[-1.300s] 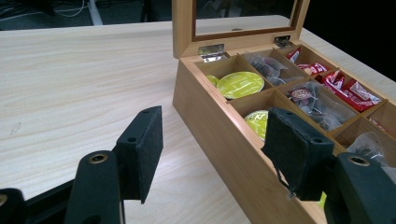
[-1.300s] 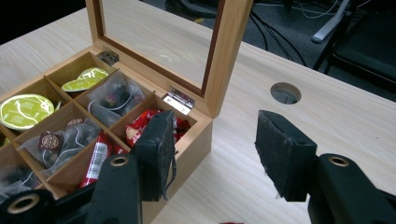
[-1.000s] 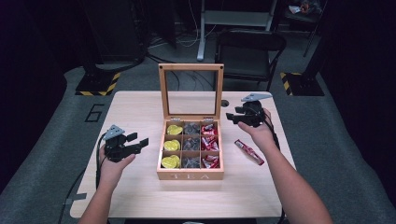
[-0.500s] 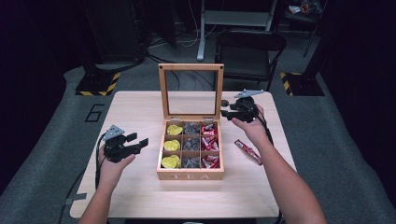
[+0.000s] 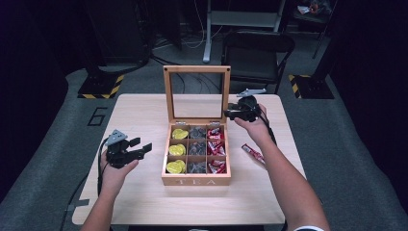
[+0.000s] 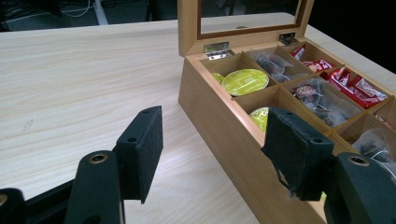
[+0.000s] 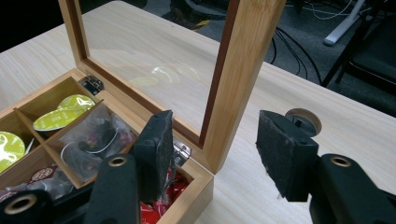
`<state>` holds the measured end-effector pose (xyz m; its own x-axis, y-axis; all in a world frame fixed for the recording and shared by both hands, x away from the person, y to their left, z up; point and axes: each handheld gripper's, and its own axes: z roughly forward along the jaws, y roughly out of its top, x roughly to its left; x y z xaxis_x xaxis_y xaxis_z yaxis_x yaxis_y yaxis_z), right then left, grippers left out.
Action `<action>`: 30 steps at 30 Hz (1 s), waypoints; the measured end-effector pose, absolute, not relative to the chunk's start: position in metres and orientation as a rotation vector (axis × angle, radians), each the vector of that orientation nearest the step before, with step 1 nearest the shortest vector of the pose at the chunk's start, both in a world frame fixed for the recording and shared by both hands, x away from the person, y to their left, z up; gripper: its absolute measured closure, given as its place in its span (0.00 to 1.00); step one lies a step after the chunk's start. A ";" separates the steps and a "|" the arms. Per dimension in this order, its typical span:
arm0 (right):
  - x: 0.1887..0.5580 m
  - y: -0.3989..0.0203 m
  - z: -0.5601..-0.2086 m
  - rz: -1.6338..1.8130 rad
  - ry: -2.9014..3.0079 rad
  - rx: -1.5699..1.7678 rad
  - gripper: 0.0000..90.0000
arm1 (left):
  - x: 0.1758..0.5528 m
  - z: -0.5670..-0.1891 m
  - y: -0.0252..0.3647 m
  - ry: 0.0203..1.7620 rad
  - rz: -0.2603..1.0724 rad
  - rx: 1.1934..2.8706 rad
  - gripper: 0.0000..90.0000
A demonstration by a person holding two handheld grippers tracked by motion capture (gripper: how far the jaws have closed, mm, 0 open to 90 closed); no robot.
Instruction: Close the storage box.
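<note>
A wooden tea box (image 5: 196, 182) stands mid-table with its glass lid (image 5: 197, 70) upright. Yellow capsules (image 5: 177, 150) fill its left column, dark tea bags (image 5: 196, 148) the middle, red packets (image 5: 215, 147) the right. My left gripper (image 5: 142, 144) rests left of the box, open, with nothing between its pads. In the left gripper view, the left gripper (image 6: 215, 126) faces the box's side wall (image 6: 219, 126). My right gripper (image 5: 230, 114) is at the lid's right edge. In the right gripper view, the right gripper (image 7: 215, 121) stands open astride the lid's frame (image 7: 238, 70), pads clear of the wood.
One red packet (image 5: 252, 153) lies on the table (image 5: 144, 110) right of the box, under my right forearm. A round cable hole (image 7: 303, 120) sits in the tabletop behind the lid. A black chair (image 5: 257, 48) stands beyond the far edge.
My right gripper has moved left, from right of the box to the lid's right edge. The left gripper and the box have stayed put.
</note>
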<state>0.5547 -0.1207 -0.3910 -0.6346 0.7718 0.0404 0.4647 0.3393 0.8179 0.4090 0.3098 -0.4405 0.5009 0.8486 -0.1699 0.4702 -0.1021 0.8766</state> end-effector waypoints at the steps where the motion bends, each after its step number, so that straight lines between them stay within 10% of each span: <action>1: 0.556 -0.120 -0.391 1.200 2.253 1.098 0.50 | 0.409 -0.441 0.310 1.119 0.472 1.743 0.42; 30: 0.587 -0.109 -0.396 1.243 2.254 1.112 0.47 | 0.407 -0.443 0.315 1.134 0.481 1.734 0.42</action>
<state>0.5871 -0.1086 -0.3956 -0.6378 0.7665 0.0756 0.4730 0.3123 0.8239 0.4075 0.3150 -0.4428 0.4873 0.8563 -0.1710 0.4720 -0.0936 0.8766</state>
